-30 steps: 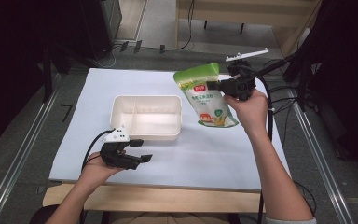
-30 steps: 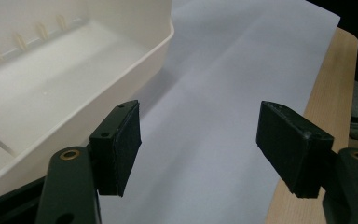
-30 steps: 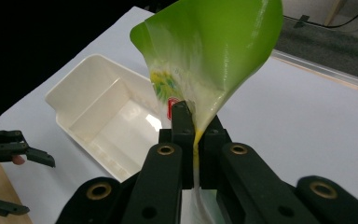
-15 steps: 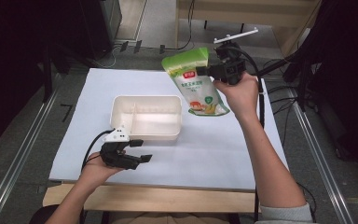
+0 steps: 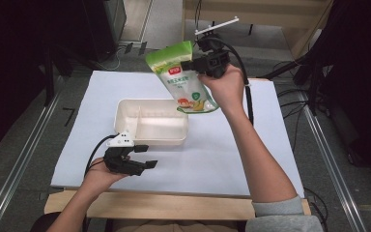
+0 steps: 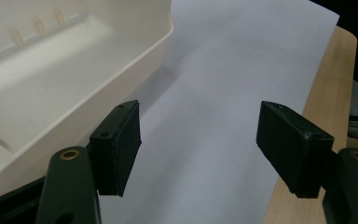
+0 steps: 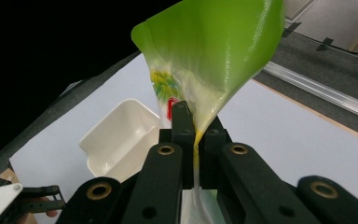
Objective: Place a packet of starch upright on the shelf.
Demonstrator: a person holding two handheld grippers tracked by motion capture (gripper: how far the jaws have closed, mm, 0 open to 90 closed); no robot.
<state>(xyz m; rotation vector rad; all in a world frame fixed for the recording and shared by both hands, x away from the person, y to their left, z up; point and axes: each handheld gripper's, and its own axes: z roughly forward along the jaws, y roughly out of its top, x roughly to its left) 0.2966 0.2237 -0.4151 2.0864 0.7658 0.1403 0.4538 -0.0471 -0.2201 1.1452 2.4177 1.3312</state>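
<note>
A green and white snack pouch [image 5: 181,79] hangs in the air above the far right corner of the cream tray [image 5: 125,112]. My right gripper [image 5: 196,64] is shut on the pouch's edge; in the right gripper view the jaws pinch the green film [image 7: 214,56] at the right gripper's tip [image 7: 193,133]. The tray [image 7: 116,140] lies below on the white sheet, with a divider and nothing inside. My left gripper [image 5: 144,157] rests low near the table's front edge, just in front of the tray, open. Between the left gripper's jaws [image 6: 198,149] lies bare sheet, with the tray wall [image 6: 121,70] at the left.
A white sheet [image 5: 232,154] covers the table, with a wooden strip [image 5: 174,205] along the near edge. Cables [image 5: 294,96] trail off the right side. Metal rails [image 5: 24,159] run along both sides on the floor.
My right gripper has lifted the pouch and carried it left, from the table's right side to above the tray's far corner. The left gripper stayed put.
</note>
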